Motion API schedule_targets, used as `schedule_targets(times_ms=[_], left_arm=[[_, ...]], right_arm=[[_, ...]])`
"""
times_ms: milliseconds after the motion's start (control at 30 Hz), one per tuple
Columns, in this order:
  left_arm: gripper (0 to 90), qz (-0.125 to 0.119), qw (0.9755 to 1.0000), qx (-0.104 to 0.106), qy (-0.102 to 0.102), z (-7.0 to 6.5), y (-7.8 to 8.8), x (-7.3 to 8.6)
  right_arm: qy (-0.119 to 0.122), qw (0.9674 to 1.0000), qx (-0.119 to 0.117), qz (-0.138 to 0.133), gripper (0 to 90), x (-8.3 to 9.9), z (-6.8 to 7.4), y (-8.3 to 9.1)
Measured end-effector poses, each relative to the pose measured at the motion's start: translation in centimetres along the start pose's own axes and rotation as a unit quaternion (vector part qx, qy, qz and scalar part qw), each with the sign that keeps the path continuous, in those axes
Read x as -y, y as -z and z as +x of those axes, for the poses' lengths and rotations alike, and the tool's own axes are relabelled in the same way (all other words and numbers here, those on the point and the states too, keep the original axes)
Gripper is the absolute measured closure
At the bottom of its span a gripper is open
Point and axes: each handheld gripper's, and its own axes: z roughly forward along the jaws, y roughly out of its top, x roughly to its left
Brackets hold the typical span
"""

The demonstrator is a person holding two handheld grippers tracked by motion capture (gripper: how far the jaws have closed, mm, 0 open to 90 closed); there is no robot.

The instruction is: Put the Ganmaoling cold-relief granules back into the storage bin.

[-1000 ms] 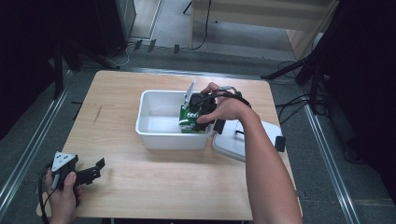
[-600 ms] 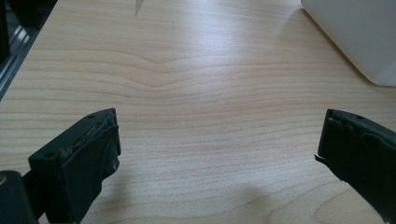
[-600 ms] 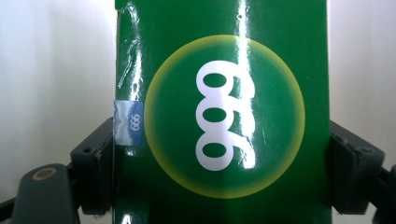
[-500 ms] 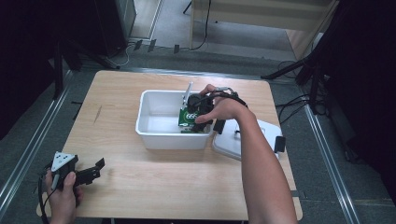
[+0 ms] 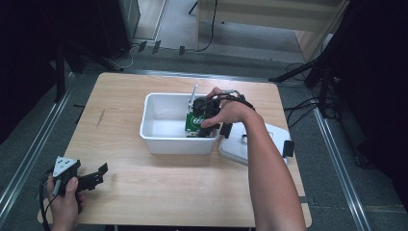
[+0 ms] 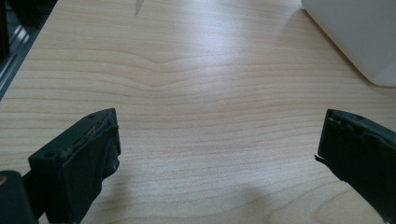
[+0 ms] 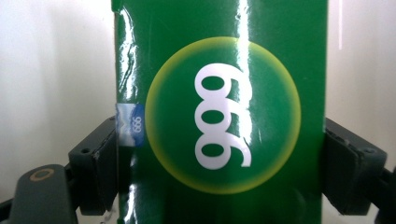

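Now my right gripper (image 5: 199, 122) clamps the green box (image 7: 219, 112) inside the white bin (image 5: 159, 142), walls close around; left gripper (image 6: 219, 158) gapes over bare table (image 6: 196, 84).

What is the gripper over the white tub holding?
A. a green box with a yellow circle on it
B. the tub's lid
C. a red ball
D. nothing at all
A. In the right gripper view the green box sits between the two black jaws of the right gripper, pressed on both sides, and the high view shows it inside the white tub. The lid lies on the table beside the tub.
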Motion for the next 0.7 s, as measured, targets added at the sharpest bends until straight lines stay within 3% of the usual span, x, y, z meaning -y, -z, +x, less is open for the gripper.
schedule_targets(times_ms=[267, 333, 367, 700], left_arm=[[0.0, 0.0, 1.0, 0.0, -0.001, 0.0, 0.0, 0.0], [0.0, 0.0, 1.0, 0.0, 0.0, 0.0, 0.0, 0.0], [0.0, 0.0, 1.0, 0.0, 0.0, 0.0, 0.0, 0.0], [0.0, 0.001, 1.0, -0.001, -0.002, -0.1, 0.0, 0.0]], right_arm=[[0.003, 1.0, 0.006, -0.007, 16.8, 0.0, 0.0, 0.3], [-0.006, 1.0, 0.007, -0.001, 16.8, 0.0, 0.2, 0.6], [0.003, 0.9999, 0.009, -0.007, 16.8, 0.0, 0.1, 0.7], [-0.028, 0.9984, 0.033, -0.035, 12.6, 0.6, 0.8, 4.4]])
